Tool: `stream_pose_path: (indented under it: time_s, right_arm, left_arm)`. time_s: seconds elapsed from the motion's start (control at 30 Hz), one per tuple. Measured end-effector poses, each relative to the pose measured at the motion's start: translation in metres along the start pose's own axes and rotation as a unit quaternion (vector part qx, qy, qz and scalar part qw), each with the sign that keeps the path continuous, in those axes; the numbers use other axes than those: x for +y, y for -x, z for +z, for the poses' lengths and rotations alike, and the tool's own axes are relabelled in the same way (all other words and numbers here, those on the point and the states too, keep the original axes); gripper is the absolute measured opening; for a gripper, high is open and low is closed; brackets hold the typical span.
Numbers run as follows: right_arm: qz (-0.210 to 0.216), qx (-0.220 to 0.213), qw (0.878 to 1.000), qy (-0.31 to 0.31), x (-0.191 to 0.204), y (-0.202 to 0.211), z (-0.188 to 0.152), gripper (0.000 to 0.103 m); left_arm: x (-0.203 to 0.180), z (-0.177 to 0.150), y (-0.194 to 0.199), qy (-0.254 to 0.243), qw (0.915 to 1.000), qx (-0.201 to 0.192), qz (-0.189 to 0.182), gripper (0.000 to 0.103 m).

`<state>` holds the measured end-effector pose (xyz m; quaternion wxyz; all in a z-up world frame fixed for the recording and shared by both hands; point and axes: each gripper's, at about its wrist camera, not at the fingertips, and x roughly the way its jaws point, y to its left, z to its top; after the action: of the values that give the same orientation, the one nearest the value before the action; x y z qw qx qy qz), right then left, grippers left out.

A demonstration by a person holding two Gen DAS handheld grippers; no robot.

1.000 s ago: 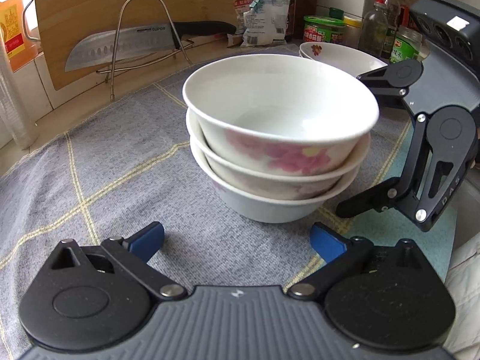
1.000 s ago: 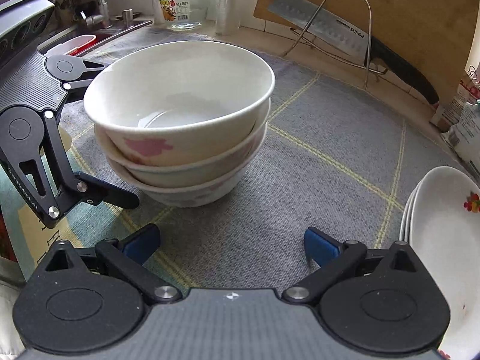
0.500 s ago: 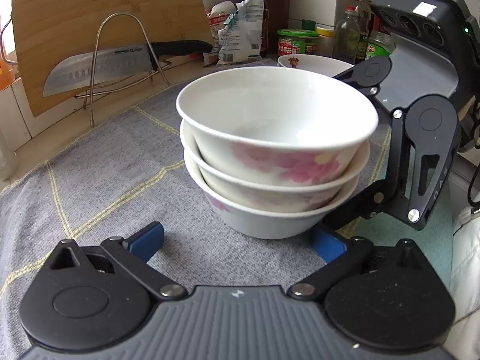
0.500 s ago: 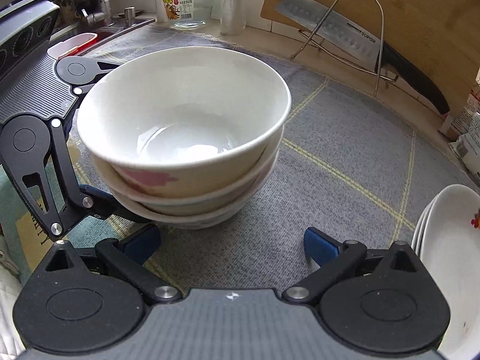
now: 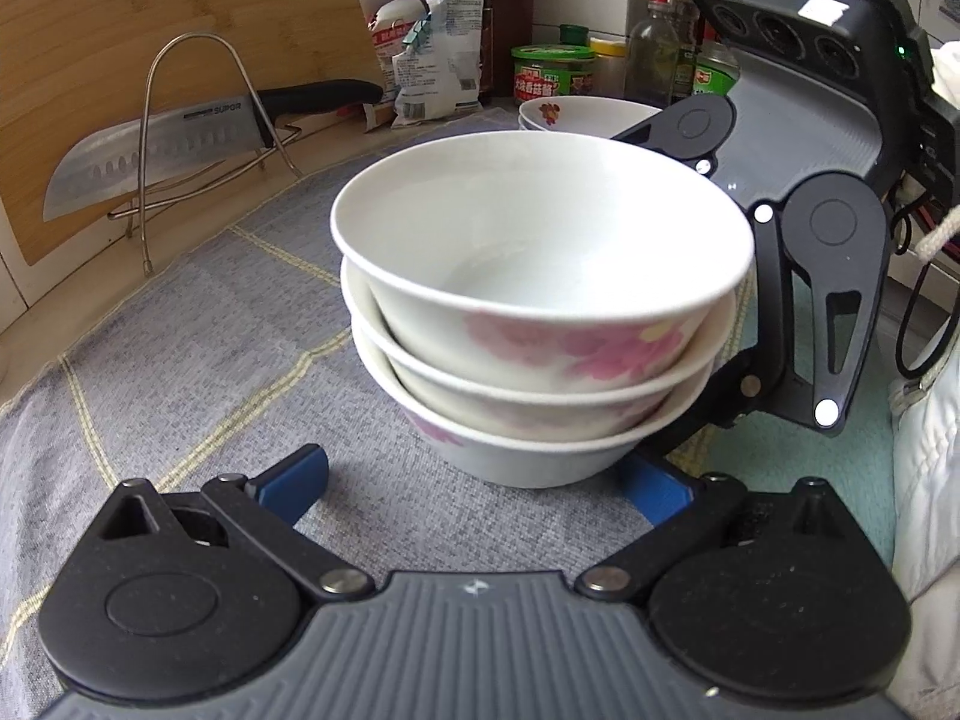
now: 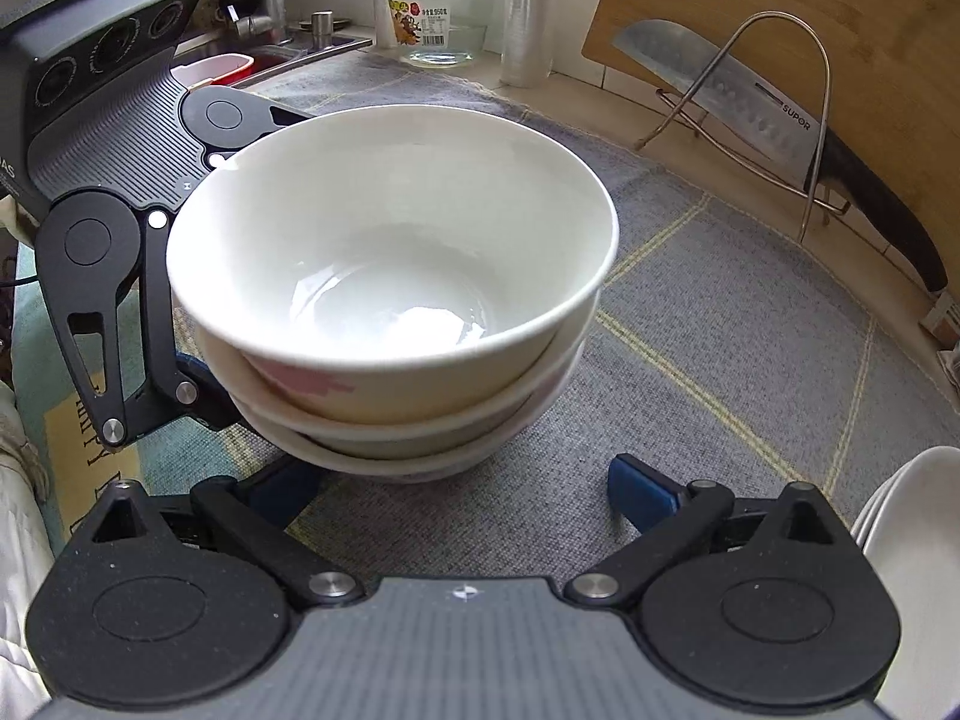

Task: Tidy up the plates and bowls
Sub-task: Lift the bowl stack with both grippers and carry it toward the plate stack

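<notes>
**Both tongs spread wide at the bowl stack**

Left gripper (image 5: 474,477) stands released, blue pads flanking the foot of the stack of three floral bowls (image 5: 540,312) at 12 o'clock. Right gripper (image 6: 465,489) is likewise released around the stack. Bowls rest on the grey checked cloth (image 5: 240,324); stacked plates (image 6: 912,546) lie at 3 o'clock.
</notes>
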<state>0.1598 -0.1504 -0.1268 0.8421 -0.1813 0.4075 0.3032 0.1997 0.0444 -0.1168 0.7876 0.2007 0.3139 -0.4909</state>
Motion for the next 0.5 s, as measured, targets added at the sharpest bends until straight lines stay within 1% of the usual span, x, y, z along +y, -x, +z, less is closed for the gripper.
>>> stream_pose_path:
  time_s: [0.1,0.3,0.5]
  right_arm:
    - [-0.003,-0.008,1.0,-0.004,0.001,0.001,-0.003,0.103]
    - [-0.004,0.008,1.0,-0.004,0.001,0.0,0.002,0.103]
    - [-0.008,0.018,1.0,-0.005,0.001,-0.003,0.007,0.103]
  left_arm:
    - [0.001,-0.001,0.0,-0.004,1.0,-0.005,-0.004,0.103]
    - [0.004,0.0,0.0,-0.021,0.9996,-0.007,-0.016,0.103]
    - [0.001,0.002,0.002,-0.072,0.9971,-0.017,-0.022,0.099]
